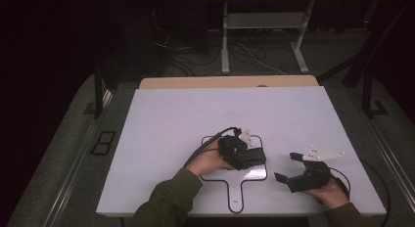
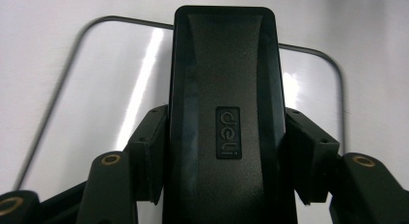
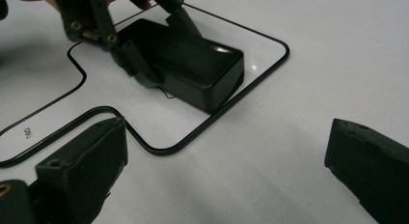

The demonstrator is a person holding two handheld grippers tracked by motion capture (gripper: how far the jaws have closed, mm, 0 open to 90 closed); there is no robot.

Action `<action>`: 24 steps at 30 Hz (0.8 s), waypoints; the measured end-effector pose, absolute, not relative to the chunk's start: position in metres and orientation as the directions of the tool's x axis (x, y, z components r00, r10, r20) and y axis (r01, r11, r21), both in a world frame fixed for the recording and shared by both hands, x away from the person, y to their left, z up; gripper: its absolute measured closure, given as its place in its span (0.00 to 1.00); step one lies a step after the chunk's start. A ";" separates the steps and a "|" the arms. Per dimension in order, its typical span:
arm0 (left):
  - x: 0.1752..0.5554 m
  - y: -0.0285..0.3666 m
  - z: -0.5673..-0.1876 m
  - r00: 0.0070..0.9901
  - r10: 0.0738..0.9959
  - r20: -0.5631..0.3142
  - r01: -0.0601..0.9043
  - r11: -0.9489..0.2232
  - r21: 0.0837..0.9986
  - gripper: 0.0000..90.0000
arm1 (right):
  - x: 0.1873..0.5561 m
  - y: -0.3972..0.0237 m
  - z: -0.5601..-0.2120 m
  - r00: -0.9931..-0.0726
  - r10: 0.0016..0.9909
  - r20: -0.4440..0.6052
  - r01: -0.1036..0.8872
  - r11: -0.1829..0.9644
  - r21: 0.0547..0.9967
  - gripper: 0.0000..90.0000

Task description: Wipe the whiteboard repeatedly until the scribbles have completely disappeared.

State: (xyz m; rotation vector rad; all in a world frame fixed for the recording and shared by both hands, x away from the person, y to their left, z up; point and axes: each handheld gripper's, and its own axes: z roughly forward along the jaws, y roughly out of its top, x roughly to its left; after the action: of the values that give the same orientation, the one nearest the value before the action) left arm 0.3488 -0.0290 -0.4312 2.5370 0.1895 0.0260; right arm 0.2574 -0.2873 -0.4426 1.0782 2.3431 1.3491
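Observation:
A black box marked "deli" is clamped between the jaws of my left gripper, which is shut on its two long sides. The box sits low over the wide part of a flat white paddle-shaped board with a black outline. I cannot tell whether it touches the board. My right gripper is to the right of the board, near the table's front edge. It is open with nothing between its jaws.
The white tabletop is bare beyond the board, with a wooden strip along its far edge. Behind the table, cables and a metal stand are on the dark floor.

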 end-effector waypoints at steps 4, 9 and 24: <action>0.349 -0.026 -0.432 0.988 0.149 -0.044 0.147 -0.805 0.575 0.43 | 0.257 -0.287 -0.442 -0.705 0.693 0.153 0.480 0.306 0.822 0.00; 0.350 -0.027 -0.433 0.987 0.155 -0.052 0.156 -0.798 0.582 0.43 | 0.257 -0.287 -0.442 -0.704 0.693 0.154 0.480 0.305 0.822 0.00; 0.357 -0.033 -0.434 0.988 0.148 -0.040 0.141 -0.770 0.622 0.42 | 0.257 -0.288 -0.442 -0.705 0.692 0.153 0.479 0.306 0.823 0.00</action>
State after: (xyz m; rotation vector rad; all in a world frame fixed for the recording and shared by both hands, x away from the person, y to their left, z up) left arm 0.3566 -0.0327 -0.4342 2.4607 0.2007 0.0145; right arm 0.2570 -0.2878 -0.4417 1.0723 2.3430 1.3515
